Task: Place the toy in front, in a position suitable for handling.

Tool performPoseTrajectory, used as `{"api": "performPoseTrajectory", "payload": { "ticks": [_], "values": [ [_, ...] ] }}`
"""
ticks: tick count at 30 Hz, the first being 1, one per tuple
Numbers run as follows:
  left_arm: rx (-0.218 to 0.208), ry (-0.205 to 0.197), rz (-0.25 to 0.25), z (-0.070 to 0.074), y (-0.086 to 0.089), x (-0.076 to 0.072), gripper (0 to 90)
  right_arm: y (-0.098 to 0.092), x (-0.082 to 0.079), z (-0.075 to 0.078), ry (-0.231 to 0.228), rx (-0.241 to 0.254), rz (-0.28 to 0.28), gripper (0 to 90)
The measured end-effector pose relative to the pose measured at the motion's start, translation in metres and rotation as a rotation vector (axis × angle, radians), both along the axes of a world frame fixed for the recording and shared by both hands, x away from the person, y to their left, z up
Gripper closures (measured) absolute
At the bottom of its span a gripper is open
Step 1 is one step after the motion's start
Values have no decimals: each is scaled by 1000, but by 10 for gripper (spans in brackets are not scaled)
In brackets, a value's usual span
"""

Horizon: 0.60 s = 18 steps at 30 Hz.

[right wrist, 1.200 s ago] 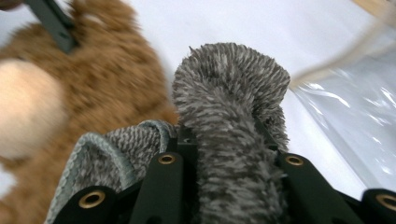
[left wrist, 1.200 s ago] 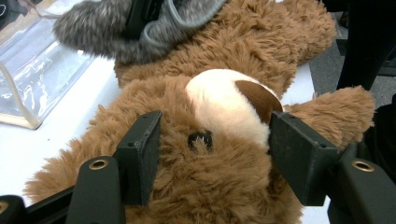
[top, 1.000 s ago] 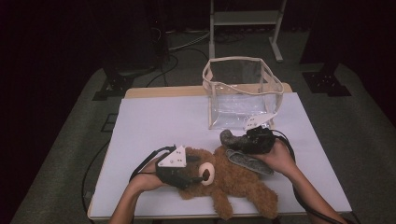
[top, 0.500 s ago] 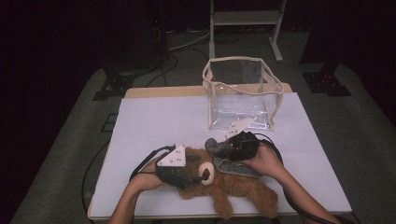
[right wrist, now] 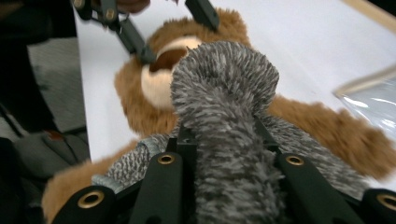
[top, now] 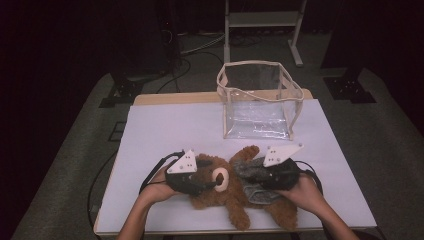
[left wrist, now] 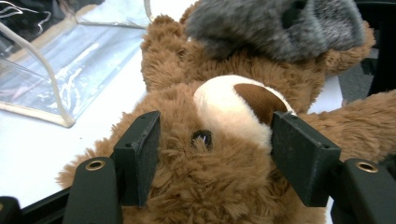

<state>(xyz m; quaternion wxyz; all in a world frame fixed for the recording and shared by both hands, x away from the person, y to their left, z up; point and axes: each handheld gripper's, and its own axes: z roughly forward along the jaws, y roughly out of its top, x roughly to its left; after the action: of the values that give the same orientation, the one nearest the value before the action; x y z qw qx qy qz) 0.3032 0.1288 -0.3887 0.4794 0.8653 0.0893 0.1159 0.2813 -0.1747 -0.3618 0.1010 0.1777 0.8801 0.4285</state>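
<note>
Near the table's [top: 165, 125] front edge, left gripper [top: 212, 186] clamps the teddy bear's [top: 220, 192] head; right gripper [top: 245, 176] apparently clamps a grey fuzzy sock [top: 252, 172].

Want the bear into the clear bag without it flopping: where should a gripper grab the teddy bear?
Probably the teddy bear's head, jaws straddling its sides from the crown end: it is the roundest, firmest part, the bear lies face-up, and the left gripper already brackets it.
</note>
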Motion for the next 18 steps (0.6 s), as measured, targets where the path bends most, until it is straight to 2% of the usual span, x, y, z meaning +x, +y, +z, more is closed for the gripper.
{"api": "performPoseTrajectory", "payload": {
  "ticks": [2, 5, 6, 8, 10, 12, 14, 16, 18],
  "values": [
    [-1, -4, -2, 1, 0, 0, 348, -4, -5, 0, -30, -12, -14, 712],
    [-3, -27, 4, 5, 3, -1, 350, -10, -2, -3, -19, 4, -27, 713],
    [-7, -36, 8, 6, 5, -1, 351, -11, 1, -4, -9, 15, -31, 713],
    [-9, -22, 6, 7, 8, 0, 353, -14, 8, -5, -8, 30, -43, 713],
    [1, -19, 8, 4, 11, 1, 352, -15, 15, -5, -18, 27, -63, 713],
    [11, -13, 17, 0, 11, 3, 354, -18, 25, -6, -1, 42, -71, 713],
    [31, -25, 36, -3, 8, 5, 379, -16, 31, -6, 12, 49, -74, 713],
    [23, -22, 45, -5, 6, 6, 391, -9, 34, -3, 17, 45, -70, 713],
    [17, -26, 51, -5, 5, 7, 392, 1, 33, 1, 19, 34, -40, 713]
  ]
}}
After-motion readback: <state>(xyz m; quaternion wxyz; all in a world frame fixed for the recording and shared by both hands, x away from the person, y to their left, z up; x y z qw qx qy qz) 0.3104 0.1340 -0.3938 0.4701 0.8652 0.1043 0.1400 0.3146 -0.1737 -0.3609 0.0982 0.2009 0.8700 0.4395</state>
